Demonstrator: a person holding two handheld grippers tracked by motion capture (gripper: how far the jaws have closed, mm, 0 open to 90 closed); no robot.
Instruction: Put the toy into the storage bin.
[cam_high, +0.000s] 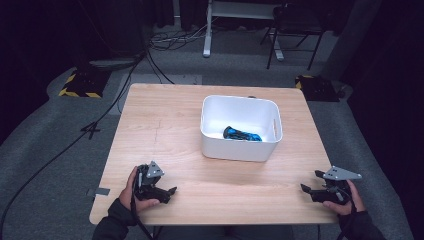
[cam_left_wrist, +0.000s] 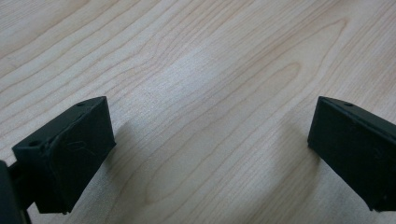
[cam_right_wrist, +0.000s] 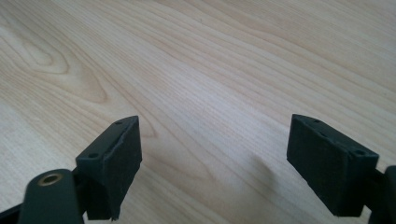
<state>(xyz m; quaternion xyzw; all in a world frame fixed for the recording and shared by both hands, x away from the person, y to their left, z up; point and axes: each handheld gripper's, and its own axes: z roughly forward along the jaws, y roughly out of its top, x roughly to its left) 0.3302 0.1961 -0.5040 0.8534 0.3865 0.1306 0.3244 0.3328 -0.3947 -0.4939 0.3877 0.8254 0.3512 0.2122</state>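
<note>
A white plastic bin (cam_high: 239, 149) stands on the wooden table (cam_high: 165, 125), right of centre. Inside it lies a blue and black object (cam_high: 242, 134). My left gripper (cam_high: 171, 193) rests low at the table's front left, held in a hand, jaws pointing right. In the left gripper view the left gripper (cam_left_wrist: 210, 105) is open over bare wood, with nothing between its pads. My right gripper (cam_high: 310, 181) sits at the front right corner, jaws pointing left. In its own view the right gripper (cam_right_wrist: 215, 120) is open as well, with only wood grain between the pads.
Grey carpet surrounds the table, with cables (cam_high: 100, 120) trailing off to the left. Black and yellow striped blocks (cam_high: 80, 82) lie on the floor at the back left. A chair (cam_high: 295, 30) and a white desk leg (cam_high: 207, 30) stand beyond the table.
</note>
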